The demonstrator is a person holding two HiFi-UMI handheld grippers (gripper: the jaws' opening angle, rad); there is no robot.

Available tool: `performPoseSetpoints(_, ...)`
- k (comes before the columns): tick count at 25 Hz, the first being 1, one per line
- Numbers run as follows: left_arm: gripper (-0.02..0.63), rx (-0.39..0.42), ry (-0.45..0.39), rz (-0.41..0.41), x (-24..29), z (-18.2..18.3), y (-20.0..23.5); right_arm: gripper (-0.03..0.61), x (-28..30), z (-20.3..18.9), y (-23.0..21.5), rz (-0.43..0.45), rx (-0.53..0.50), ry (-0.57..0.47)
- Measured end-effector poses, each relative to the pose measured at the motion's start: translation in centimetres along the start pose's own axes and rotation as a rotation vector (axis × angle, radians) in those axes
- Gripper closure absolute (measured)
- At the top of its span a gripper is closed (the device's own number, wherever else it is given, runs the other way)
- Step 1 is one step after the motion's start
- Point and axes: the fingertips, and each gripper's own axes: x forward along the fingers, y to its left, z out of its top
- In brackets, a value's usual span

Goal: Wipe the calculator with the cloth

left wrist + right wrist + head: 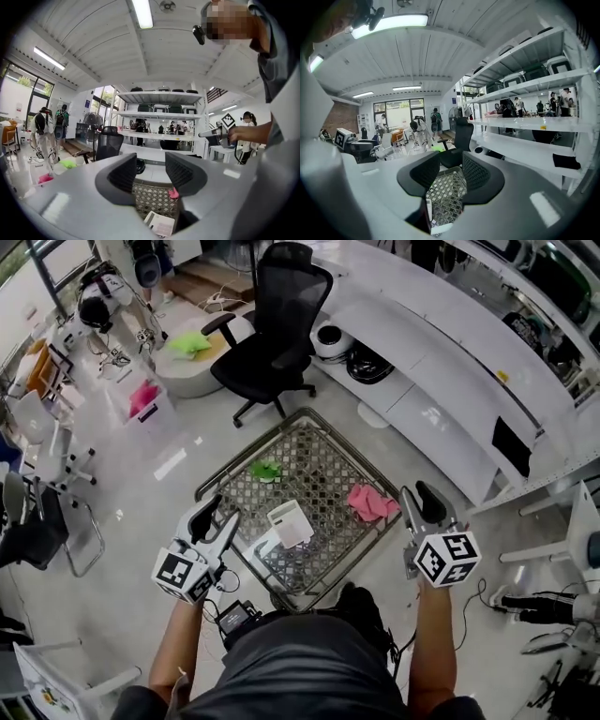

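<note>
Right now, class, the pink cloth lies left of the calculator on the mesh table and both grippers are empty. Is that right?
No. The head view shows the pink cloth right of the calculator on the mesh table, not left. The left gripper and right gripper are indeed empty.

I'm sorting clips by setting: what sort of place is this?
Probably an open-plan lab or workshop: long white shelving stacked with equipment, a black office chair, and a low wire-mesh table set out as a work spot.

The right gripper [451, 172] holds its jaws apart, empty. Through the gap shows a mesh table [444, 194], with a black chair [461, 133] beyond its far edge.
</note>
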Motion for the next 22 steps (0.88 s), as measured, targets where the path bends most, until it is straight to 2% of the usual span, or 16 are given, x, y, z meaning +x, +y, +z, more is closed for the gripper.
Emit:
performPoseSetpoints(5, 0.402, -0.043, 0.01, 0.034, 0.6, -1.6, 1.4, 0.449, 2.5, -3.5, -1.7, -0.006, 0.031, 0.078)
performPoseSetpoints(7, 0.402, -0.037, 0.03, 0.047, 0.8, -2.1, 1.6, 0.449, 3.9, -5.3, -2.4, 0.004, 0.049, 0.118)
performPoseSetpoints(15, 0.402, -0.08, 0.09, 0.194, -0.1, -4.1, 3.4, 0.443, 10.0, -12.1, -5.9, 0.051, 0.081, 0.27)
performPoseSetpoints(22, 0.402, -0.121, 0.158, 0.25, -0.1, -6.8, 2.7, 0.43, 12.8, -18.7, -8.6, 0.062, 0.117, 0.405)
